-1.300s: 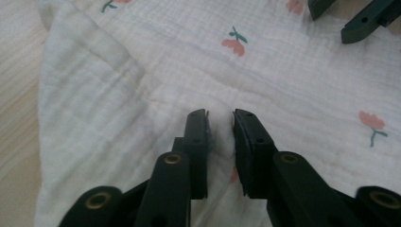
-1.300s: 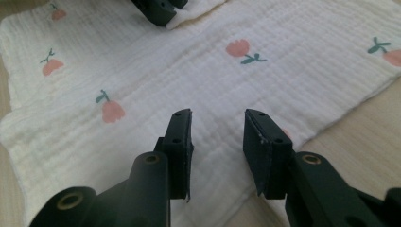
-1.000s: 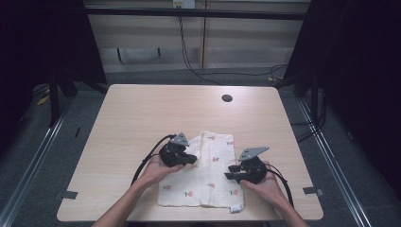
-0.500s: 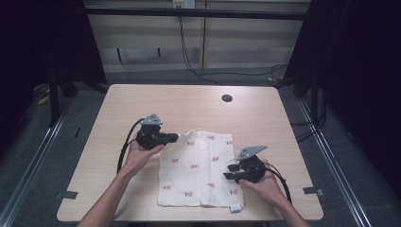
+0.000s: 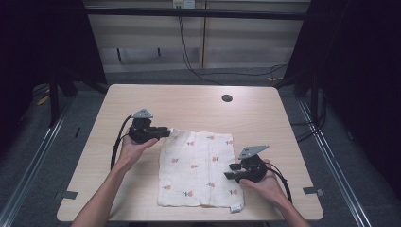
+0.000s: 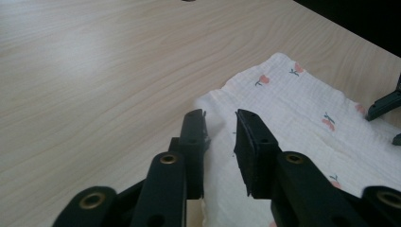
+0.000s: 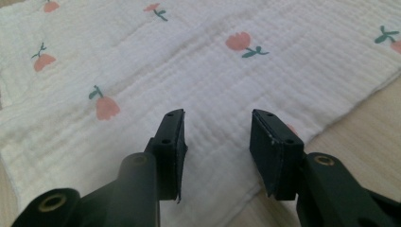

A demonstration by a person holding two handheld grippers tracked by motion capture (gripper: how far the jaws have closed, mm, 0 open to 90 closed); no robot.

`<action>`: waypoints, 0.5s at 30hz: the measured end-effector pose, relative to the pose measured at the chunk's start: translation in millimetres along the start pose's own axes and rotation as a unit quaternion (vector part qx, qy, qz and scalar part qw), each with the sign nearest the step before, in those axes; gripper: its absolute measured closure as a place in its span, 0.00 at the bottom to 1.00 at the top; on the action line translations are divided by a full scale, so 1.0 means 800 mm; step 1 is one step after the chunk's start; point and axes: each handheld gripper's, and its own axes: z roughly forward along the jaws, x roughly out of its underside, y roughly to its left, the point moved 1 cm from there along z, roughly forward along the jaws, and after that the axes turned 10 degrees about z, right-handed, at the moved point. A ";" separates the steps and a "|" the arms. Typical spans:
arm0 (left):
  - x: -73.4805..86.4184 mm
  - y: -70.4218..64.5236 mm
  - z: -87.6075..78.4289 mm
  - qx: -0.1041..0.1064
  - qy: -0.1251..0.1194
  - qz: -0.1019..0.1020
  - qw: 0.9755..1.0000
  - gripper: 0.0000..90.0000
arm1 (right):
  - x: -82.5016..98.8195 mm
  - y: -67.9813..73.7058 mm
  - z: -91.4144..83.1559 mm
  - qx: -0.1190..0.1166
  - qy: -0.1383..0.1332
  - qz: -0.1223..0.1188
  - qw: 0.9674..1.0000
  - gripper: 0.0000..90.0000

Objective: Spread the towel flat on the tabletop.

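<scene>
Lying flat near the front edge of the light wooden table (image 5: 142,101), the white muslin cloth (image 5: 198,165) with small red flower prints spreads between the two hands. The left gripper (image 5: 163,132) sits at the cloth's far left corner; its jaws have just been opening, and in the left gripper view (image 6: 220,127) they stand slightly apart with the raised cloth corner in the gap, not pressed by either pad. Whether the fabric brushes the left pad is hard to make out, since the jaw hides that edge. The right gripper (image 5: 229,170) rests at the cloth's right edge, near the front; its jaws have also just been opening, and the right gripper view (image 7: 215,125) shows them spread above the flat fabric, nothing between them. Whether their tips touch the cloth cannot be told. Both forearms are cut off by the bottom of the high view. A small tag (image 5: 233,208) shows at the cloth's front right corner, too small to read. A dark round hole (image 5: 227,98) sits in the far part of the tabletop. The surroundings beyond the table are dark and hard to read.
</scene>
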 end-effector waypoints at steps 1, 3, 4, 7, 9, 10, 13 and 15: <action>0.002 -0.001 -0.001 -0.005 0.006 0.001 1.000 0.73 | 0.000 0.000 0.000 0.000 0.002 0.001 1.000 0.62; 0.007 -0.003 -0.005 -0.004 0.008 0.004 1.000 0.68 | 0.000 -0.001 -0.001 0.000 0.001 0.001 1.000 0.61; 0.010 -0.005 -0.007 -0.003 0.008 0.004 1.000 0.66 | -0.001 -0.002 -0.002 -0.002 -0.001 0.002 1.000 0.61; 0.016 -0.011 -0.014 0.000 0.014 0.008 1.000 0.63 | -0.006 -0.007 -0.006 0.002 -0.012 0.008 1.000 0.61; 0.022 -0.019 -0.020 0.001 0.015 0.016 1.000 0.63 | -0.009 -0.009 -0.009 0.008 -0.014 0.009 1.000 0.61; 0.027 -0.025 -0.023 -0.005 0.011 0.014 1.000 0.66 | -0.010 -0.009 -0.010 0.011 -0.014 0.009 1.000 0.61; 0.044 -0.041 -0.024 0.021 0.013 0.016 1.000 0.71 | -0.018 -0.014 -0.011 0.017 -0.022 0.011 1.000 0.61; 0.052 -0.048 -0.024 0.035 0.027 0.014 0.999 0.71 | -0.023 -0.017 -0.010 0.020 -0.023 0.011 0.999 0.62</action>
